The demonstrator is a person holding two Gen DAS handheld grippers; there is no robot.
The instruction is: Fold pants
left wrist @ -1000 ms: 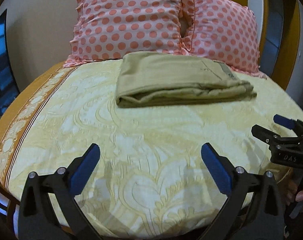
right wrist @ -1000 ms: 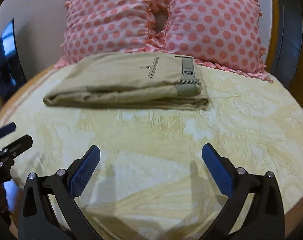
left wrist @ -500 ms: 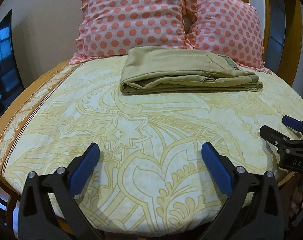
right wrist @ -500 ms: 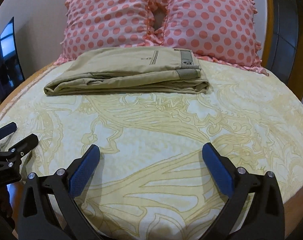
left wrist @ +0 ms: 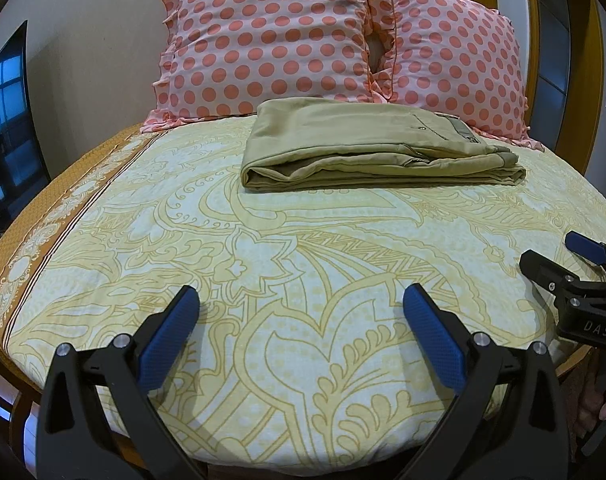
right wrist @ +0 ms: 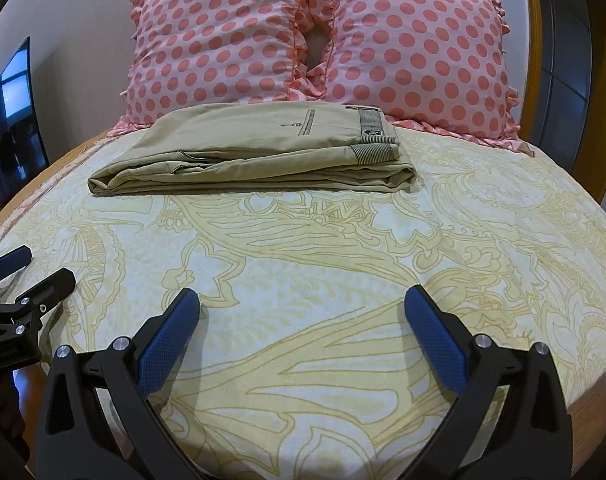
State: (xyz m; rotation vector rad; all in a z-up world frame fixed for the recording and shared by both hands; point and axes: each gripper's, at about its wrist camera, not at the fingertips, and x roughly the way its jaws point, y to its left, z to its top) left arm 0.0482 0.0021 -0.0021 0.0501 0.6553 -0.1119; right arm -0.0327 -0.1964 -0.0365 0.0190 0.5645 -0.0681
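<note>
Hovering left hand-held gripper (left wrist: 301, 336), jaws apart

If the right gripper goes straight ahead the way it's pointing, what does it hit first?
Probably the folded pants; only bare bedspread lies between them and the open right gripper, though its height above the bed is unclear.

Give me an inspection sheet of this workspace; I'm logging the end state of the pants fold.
Surface: bed with yellow patterned bedspread, orange border at left.
Job's things: khaki pants folded flat near the pillows, waistband to the right.
Clutter: two pink polka-dot pillows behind the pants.
Grippers: left gripper open, empty; right gripper open, empty; both apart from the pants.
Cables: nothing seen.
Surroundings: dark screen at left, wooden frame at right.
</note>
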